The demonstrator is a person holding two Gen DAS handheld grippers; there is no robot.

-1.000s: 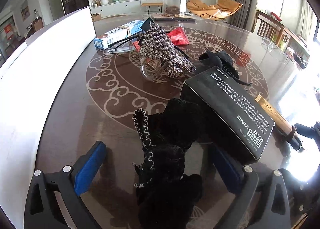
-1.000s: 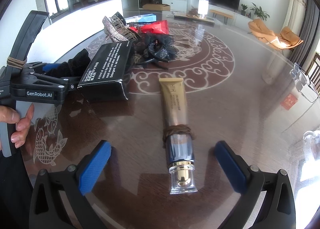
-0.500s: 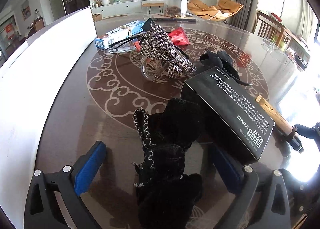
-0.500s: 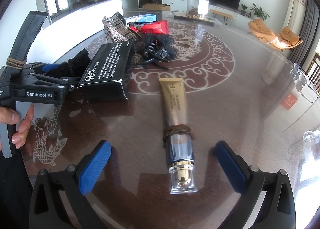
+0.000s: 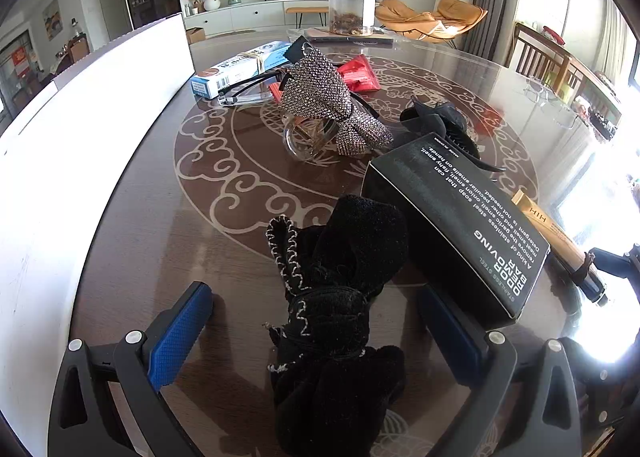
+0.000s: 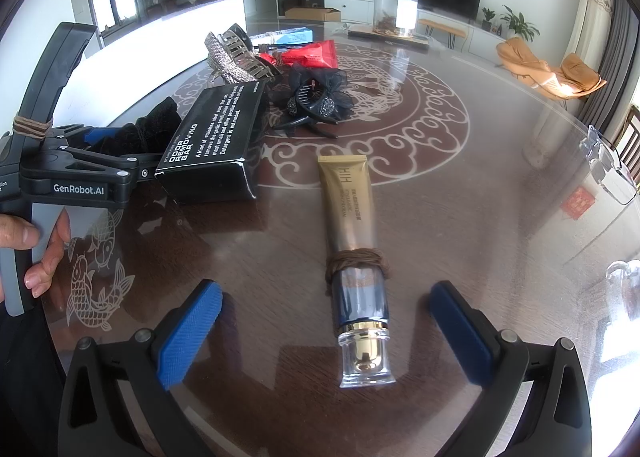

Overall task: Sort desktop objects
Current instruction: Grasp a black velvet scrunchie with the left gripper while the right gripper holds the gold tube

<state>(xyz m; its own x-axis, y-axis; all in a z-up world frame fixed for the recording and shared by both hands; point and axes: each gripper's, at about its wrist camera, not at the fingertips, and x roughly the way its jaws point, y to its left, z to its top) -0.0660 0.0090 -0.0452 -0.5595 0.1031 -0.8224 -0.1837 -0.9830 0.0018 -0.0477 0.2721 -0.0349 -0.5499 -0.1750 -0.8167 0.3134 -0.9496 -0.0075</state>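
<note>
Nothing moved since earlier frames; both your tools hold same spots. Your left tool (image 5: 316, 341) released, blue pads spread wide either side of black fabric bow (image 5: 340, 321) lying on counter (image 5: 160, 225), not touching it. Black box (image 5: 456, 225) just beside bow, close to right pad. Your right tool (image 6: 324, 333) released too, straddling gold tube (image 6: 352, 233), cap end nearest you. Your hand (image 6: 36, 253) grips left tool's handle.
</note>
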